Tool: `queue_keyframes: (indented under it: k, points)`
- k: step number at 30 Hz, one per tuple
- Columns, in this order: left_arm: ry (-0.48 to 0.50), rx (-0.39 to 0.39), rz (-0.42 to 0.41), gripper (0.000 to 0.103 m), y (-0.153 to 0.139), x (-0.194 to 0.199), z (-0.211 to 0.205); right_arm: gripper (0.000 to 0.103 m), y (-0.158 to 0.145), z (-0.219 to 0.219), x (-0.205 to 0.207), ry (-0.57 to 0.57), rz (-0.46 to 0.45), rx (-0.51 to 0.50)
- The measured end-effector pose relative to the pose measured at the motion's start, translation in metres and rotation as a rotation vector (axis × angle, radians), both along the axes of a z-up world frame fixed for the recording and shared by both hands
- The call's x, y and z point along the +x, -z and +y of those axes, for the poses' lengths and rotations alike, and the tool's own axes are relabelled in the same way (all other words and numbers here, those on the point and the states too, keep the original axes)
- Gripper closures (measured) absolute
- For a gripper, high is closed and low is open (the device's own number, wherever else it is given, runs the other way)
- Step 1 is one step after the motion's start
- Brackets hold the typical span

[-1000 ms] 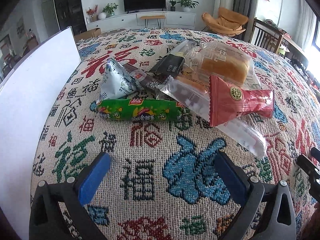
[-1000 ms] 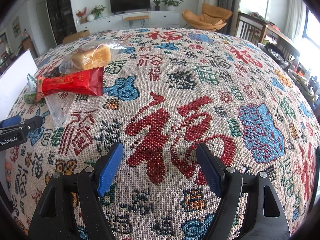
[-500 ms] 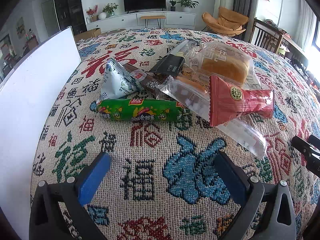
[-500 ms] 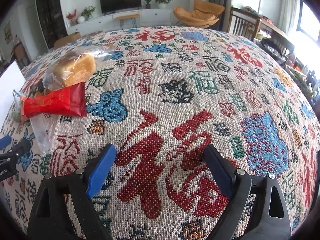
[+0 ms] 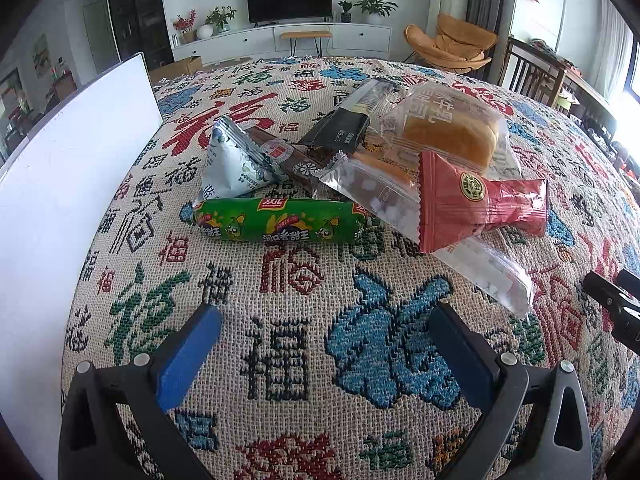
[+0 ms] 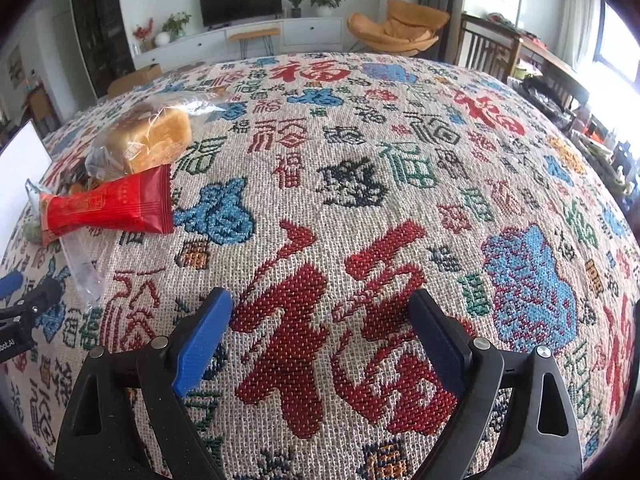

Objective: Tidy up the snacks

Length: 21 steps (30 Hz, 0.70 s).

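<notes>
Both sets of jaws stand wide with nothing between them, only patterned cloth showing in the gaps. The left gripper (image 5: 324, 340) hovers over the tablecloth (image 5: 280, 360) with its blue pads angled down at a blue woven character, and the snack pile lies just beyond its tips. Nearest is a green sausage (image 5: 276, 226), its long axis running straight across the view from left to right, square to the way the fingers point. Behind it a pale triangular packet (image 5: 234, 164) stands with its point toward the far side, and a brown bar (image 5: 288, 158) slants from upper left to lower right beneath a clear wrapper (image 5: 384, 196) that runs on down to the right, its loose end reaching close to the right-hand finger. A red packet (image 5: 476, 204) lies across that wrapper, long axis left to right, its crimped wide end toward the sausage. Farther back sit a bagged bread loaf (image 5: 452, 132) and a black packet (image 5: 340, 132) that points away toward the far edge. A white board (image 5: 60, 200) stands along the left side. The right gripper (image 6: 320, 332) hangs over bare cloth, well to the right of the pile, above a large red character.
</notes>
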<state>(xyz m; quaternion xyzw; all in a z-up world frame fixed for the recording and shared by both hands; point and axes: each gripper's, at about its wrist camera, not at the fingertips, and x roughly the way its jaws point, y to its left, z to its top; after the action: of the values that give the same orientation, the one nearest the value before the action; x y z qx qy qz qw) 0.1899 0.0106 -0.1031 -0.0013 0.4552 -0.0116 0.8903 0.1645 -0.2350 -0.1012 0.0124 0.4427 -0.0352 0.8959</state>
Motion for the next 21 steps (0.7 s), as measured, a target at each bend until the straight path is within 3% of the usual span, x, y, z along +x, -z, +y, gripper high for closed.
queue_keyframes:
  k: [21]
  points:
    - [0.000, 0.001, 0.000, 0.000, -0.0001, 0.0000, 0.0001, 0.010, 0.0006, -0.0004, -0.0005, -0.002, -0.001, 0.008]
